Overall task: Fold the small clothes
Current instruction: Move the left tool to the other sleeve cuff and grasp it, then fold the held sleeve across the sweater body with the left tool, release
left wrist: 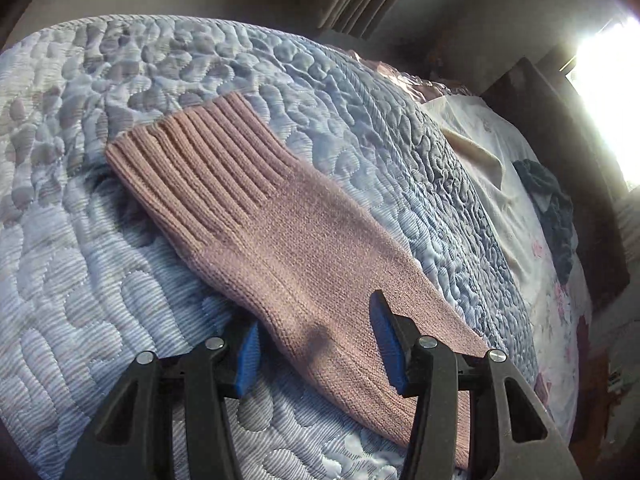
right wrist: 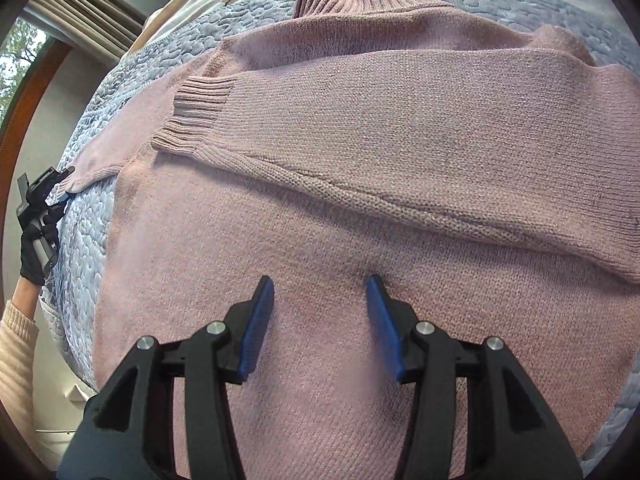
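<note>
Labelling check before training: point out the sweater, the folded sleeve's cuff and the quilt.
sweater (right wrist: 320,240): right wrist view, on the flat knit body ahead of the jaws.
cuff (right wrist: 196,116): right wrist view, on the ribbed end of the folded sleeve.
quilt (left wrist: 100,264): left wrist view, on bare quilting left of the sleeve.

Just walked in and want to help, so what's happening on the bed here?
A person holding a gripper in each hand is folding a pink knit sweater on a quilted blue bedspread. One sleeve already lies folded across the body. The left gripper, jaws open, straddles the other sleeve, which is spread out to the side. The right gripper hovers open over the sweater's body.
</note>
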Tool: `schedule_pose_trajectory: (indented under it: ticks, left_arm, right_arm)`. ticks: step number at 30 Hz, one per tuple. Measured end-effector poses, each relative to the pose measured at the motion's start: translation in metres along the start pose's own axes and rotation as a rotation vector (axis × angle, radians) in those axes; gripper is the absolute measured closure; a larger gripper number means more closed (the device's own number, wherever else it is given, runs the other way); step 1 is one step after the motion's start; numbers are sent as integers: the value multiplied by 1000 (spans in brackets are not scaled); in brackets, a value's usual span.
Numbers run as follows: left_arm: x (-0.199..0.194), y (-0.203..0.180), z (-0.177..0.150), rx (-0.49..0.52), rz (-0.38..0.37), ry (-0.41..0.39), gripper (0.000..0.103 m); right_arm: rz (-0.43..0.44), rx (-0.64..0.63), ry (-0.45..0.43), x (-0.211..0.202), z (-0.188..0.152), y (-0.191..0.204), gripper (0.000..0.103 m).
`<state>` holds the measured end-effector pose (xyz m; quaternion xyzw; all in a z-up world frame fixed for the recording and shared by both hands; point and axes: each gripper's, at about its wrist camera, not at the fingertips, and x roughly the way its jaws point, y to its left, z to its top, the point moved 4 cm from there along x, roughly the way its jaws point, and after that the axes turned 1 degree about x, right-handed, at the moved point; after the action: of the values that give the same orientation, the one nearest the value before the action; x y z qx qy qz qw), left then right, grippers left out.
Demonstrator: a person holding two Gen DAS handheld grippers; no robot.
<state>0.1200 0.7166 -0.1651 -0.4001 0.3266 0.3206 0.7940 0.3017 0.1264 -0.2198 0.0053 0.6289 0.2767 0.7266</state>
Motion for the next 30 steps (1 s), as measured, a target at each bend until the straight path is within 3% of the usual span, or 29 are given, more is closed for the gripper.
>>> schedule_pose_trajectory:
  ticks: [1,5,8,12,17,22,30]
  left_arm:
    - [1,-1,0,7,8,-2,55]
    - [-2,2,4,18,60,-7,86]
    - [-12,-4,6,46,60,-31,95]
    - [-29,-34,2,109,28,-67,96]
    - [-47,-99,-22,217,-72,-76,96]
    - [-53,-177,-70,364,-170,-58,97]
    - [-40,-266,-155,486,-293,9,97]
  right_arm:
    - [-1,0,0,0,0,0,54]
    - [-3,-4,-1,-1,0,0,53]
    - [5,6,-5,-4,-2,-1,54]
    - [4,3,-14,-12,-8,-1,54]
    - [-29,-33,-37,-27,-17,1,54]
    - [-46,-26,-52,-38,-22,-11,54]
    - [-38,8,-67,-45,-27,-32,53]
